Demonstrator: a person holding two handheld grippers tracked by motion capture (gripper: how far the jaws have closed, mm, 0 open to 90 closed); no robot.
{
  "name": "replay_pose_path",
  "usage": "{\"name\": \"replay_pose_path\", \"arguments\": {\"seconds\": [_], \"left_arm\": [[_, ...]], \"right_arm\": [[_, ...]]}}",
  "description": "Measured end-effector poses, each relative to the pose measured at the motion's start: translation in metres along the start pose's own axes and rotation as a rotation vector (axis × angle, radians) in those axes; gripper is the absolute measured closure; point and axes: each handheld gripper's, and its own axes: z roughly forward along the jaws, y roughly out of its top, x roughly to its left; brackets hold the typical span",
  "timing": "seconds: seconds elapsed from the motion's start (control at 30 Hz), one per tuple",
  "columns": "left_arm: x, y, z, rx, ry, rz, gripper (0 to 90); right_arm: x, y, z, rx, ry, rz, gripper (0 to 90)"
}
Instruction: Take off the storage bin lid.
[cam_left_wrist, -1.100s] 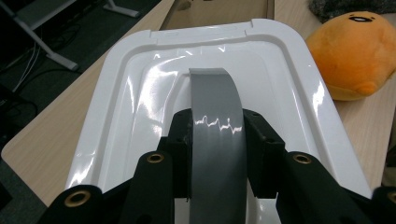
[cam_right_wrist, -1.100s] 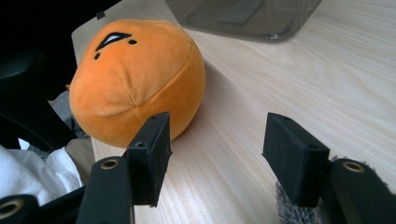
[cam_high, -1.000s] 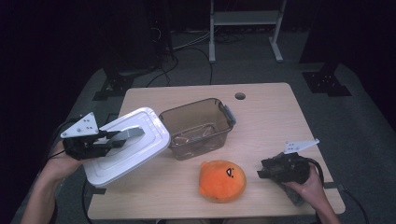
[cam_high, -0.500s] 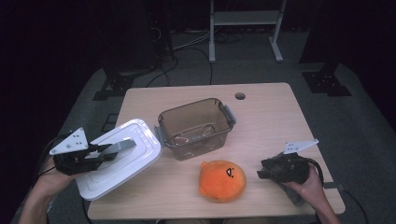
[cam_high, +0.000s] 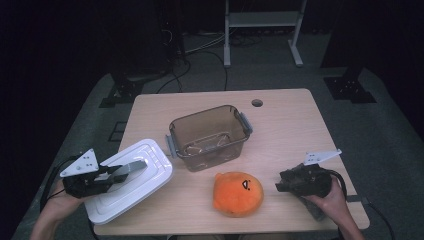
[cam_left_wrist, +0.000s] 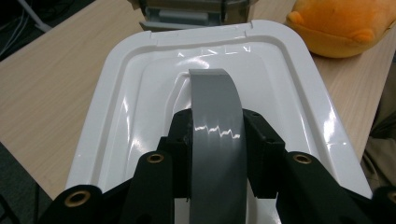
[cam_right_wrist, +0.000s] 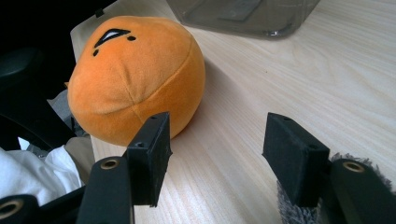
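Low at the surface's (cam_high: 290, 125) near left corner, the left claw (cam_high: 131, 167) is held level by a hand (cam_high: 55, 200) entering from the near edge, its jaws pointed toward the far right. The white lid (cam_high: 150, 165) is gripped by its grey handle (cam_high: 131, 166), on which the jaws are pressed from both sides. The lid is seen lying at the near left corner, partly overhanging the left edge, just beside the clear brown bin (cam_high: 210, 135) at the middle of the surface.

Near the right edge, the right claw (cam_high: 280, 184) is kept low by the other hand (cam_high: 330, 200), aimed toward the orange plush toy (cam_high: 238, 194), which sits by the near edge. Its jaws are spread, with nothing between them.

From the left gripper view, the pinch on the handle (cam_left_wrist: 215, 135) is shown closely, the lid's (cam_left_wrist: 140, 93) glossy recessed top is revealed, and the bin's latch end is seen touching or just past the lid's far rim. From the right gripper view, bare wood is shown between the open pads (cam_right_wrist: 154, 154), the toy (cam_right_wrist: 135, 74) is seen apart from them, and a grey fuzzy cloth (cam_right_wrist: 294, 210) is glimpsed beneath the claw.
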Motion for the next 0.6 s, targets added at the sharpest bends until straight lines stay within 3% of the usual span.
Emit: {"name": "replay_pose_path", "arguments": {"seconds": [0.6], "left_arm": [[-0.004, -0.022, 0.026, 0.031, -0.036, -0.017, 66.6]], "right_arm": [[0.0, -0.001, 0.001, 0.007, 0.002, 0.001, 39.9]]}}
